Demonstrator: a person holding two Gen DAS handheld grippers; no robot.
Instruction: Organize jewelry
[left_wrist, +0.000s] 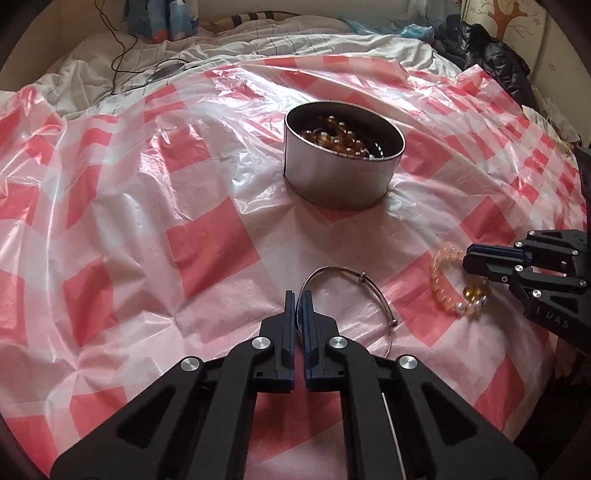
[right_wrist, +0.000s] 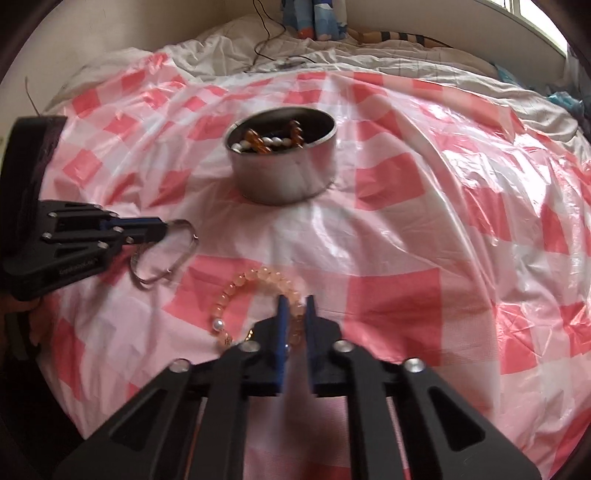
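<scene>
Part of the sorting appears done: amber and pearl beads are already seen inside the round metal tin (left_wrist: 341, 155), which stands open on the checked plastic sheet (left_wrist: 207, 240) spread over the bed. Two pieces are left outside it.

A thin silver bangle (left_wrist: 332, 275) is pinched at its rim by the left tool (left_wrist: 299, 295), whose fingers are nearly closed on the wire. A peach bead bracelet (right_wrist: 255, 280) lies flat on the sheet, and the right tool (right_wrist: 295, 301) is set astride its strand with the fingers a little apart; whether the beads are yet gripped cannot be told.

Open sheet lies between both pieces and the tin, so a clear path is judged available. The tin's raised rim must be cleared, and the two tools are near enough for crossing to be avoided.
</scene>
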